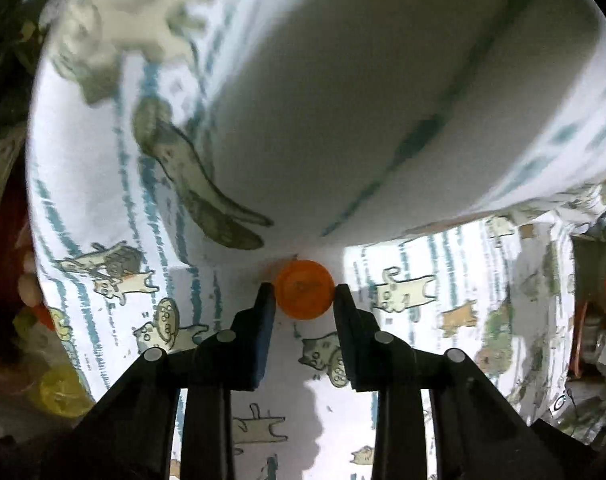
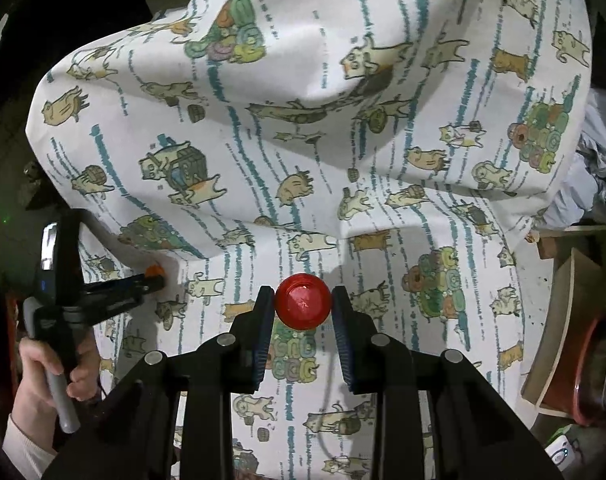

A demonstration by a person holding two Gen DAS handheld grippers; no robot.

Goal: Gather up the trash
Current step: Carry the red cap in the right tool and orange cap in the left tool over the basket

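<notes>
My left gripper [image 1: 304,290] is shut on an orange bottle cap [image 1: 304,290], held close to a raised fold of the cat-print cloth [image 1: 103,200]. My right gripper [image 2: 303,300] is shut on a red bottle cap [image 2: 303,300], held above the same cloth [image 2: 383,220]. In the right wrist view the left gripper [image 2: 157,276] shows at the left, held in a hand, with the orange cap [image 2: 155,270] at its tips against the cloth.
The cloth is bunched up high at the back in both views. A wooden box [image 2: 563,320] and crumpled bags [image 2: 599,168] lie to the right. Yellow and red clutter [image 1: 59,392] sits at the left edge.
</notes>
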